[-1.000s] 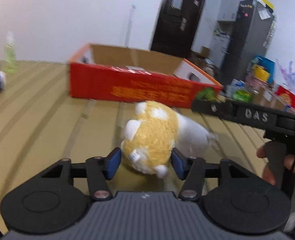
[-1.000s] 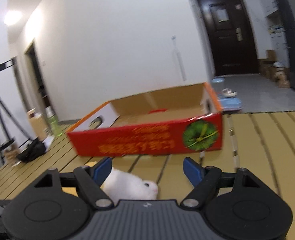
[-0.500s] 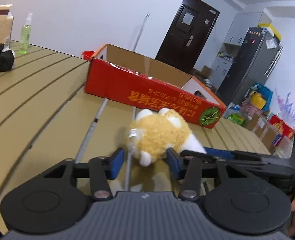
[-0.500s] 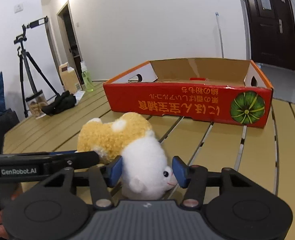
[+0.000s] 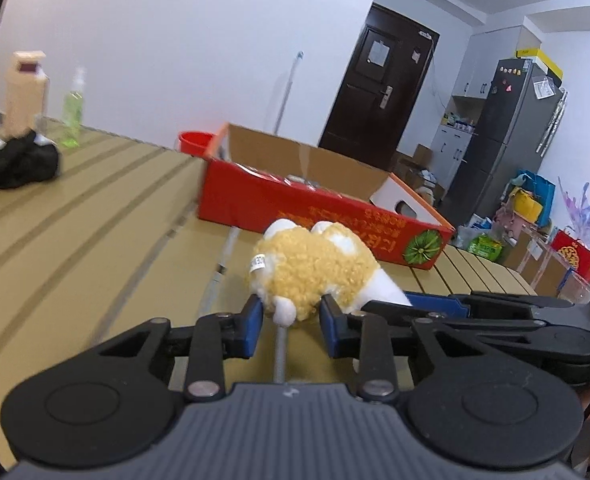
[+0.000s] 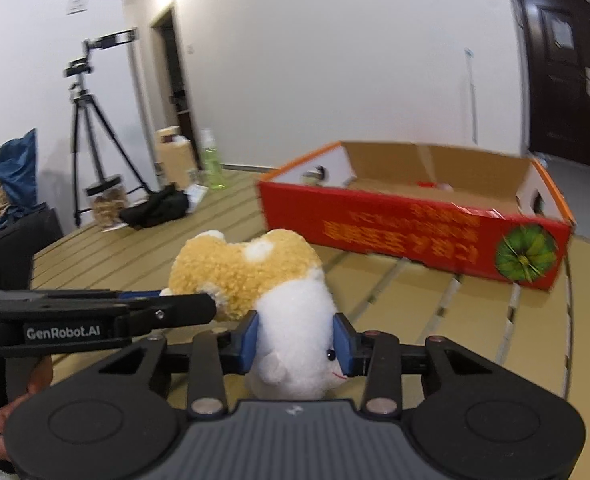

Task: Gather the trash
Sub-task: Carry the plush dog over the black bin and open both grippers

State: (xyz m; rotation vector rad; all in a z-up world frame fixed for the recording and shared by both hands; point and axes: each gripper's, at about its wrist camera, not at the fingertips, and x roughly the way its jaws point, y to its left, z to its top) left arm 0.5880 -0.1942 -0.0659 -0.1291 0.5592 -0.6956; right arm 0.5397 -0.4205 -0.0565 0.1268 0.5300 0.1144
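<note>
A plush toy [image 5: 315, 268] with a curly yellow body and a white head lies low over the slatted wooden table [image 5: 75, 248], in front of a red cardboard box [image 5: 295, 208]. My left gripper [image 5: 291, 322] is closing, its blue pads pressing the toy's yellow rear end. In the right wrist view my right gripper [image 6: 297, 338] is closing too, and its pads squeeze the plush toy [image 6: 247, 268] at the white head. The two grippers meet at the toy from opposite sides. The red box [image 6: 395, 228] stands open-topped behind it.
A thin grey rod [image 5: 223, 260] lies on the table under the toy. At the far left sit a black cloth [image 5: 15, 164], a green bottle [image 5: 72, 120] and a tan carton [image 5: 25, 92]. A tripod [image 6: 91, 120] stands beyond the table, a fridge [image 5: 507, 132] at the right.
Both pairs of jaws have narrowed from wide apart onto the plush toy. The right gripper has swung round onto the white head, and both hands have shifted sideways with the toy.
</note>
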